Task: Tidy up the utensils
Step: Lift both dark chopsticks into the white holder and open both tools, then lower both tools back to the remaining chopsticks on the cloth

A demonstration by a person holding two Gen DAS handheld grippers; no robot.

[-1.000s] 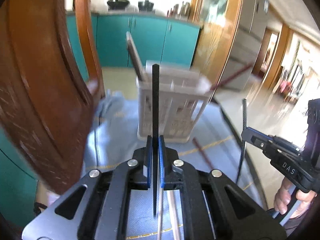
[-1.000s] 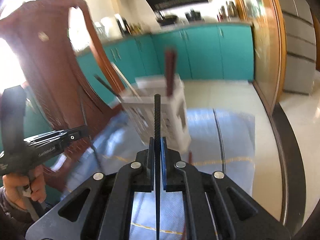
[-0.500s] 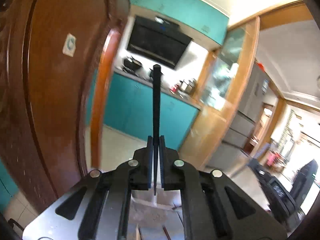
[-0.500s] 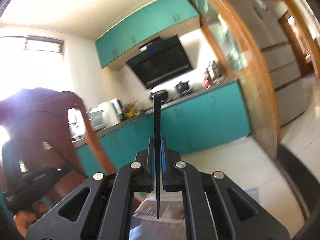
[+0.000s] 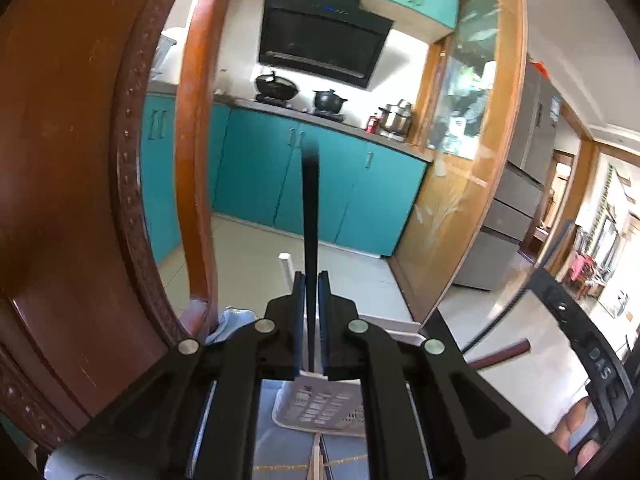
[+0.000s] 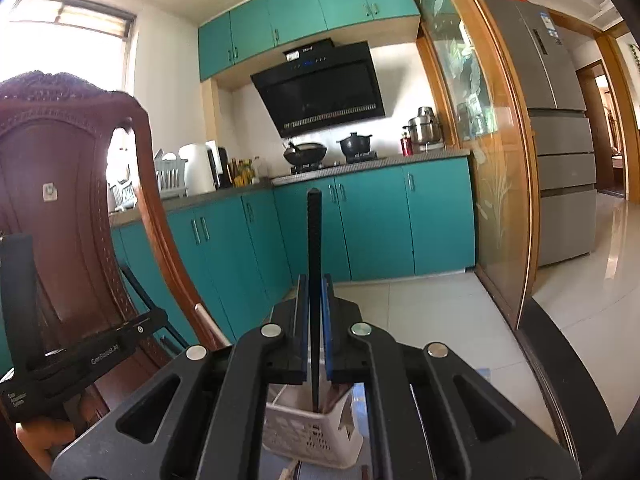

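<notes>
Home kitchen: teal cabinets, range hood, pots, probably a fridge

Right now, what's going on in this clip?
A person holds a gripper in each hand. The left gripper and the right gripper are each shut on a black chopstick, sticking up between the fingers. Both are raised above the white utensil basket, facing the teal kitchen cabinets.

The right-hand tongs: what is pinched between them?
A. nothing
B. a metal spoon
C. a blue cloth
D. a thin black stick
D: the right tongs are closed on a thin black stick that stands up between the pads, its lower end hanging over the white basket.
</notes>
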